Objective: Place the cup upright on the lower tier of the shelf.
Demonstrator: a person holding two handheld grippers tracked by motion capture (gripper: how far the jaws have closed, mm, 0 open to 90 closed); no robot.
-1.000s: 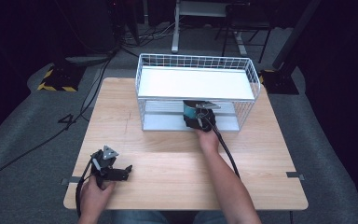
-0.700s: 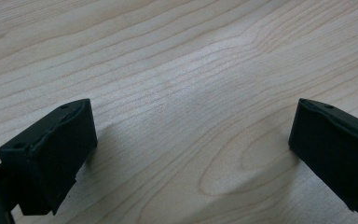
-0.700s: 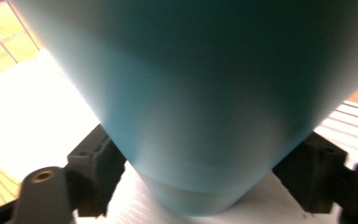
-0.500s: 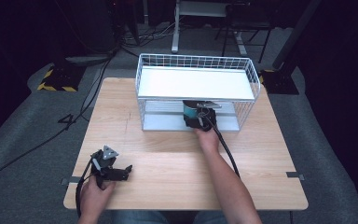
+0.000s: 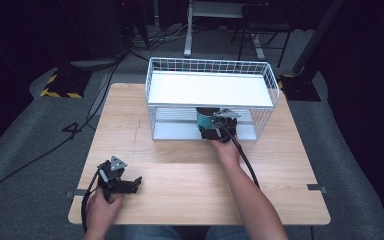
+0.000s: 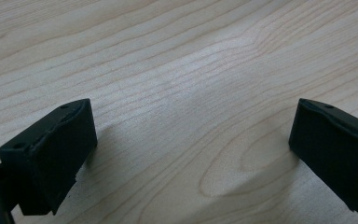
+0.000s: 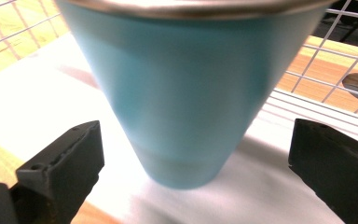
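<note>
A teal cup (image 5: 204,119) (image 7: 182,93) with a metal rim stands upright on the white lower shelf (image 5: 172,129) of a white wire rack (image 5: 275,87). My right gripper (image 5: 211,129) (image 7: 195,140) reaches into the rack's front opening. It is open, with one jaw on each side of the cup's base and a gap to each. My left gripper (image 5: 132,184) (image 6: 191,121) lies low over the wooden table (image 5: 180,170) near its front left corner, open, with only bare wood between its jaws.
The rack stands at the back middle of the table, with a white upper shelf (image 5: 207,90) over the cup. Wire mesh (image 7: 326,70) closes the rack's side behind the cup. Cables and stands sit on the dark floor beyond.
</note>
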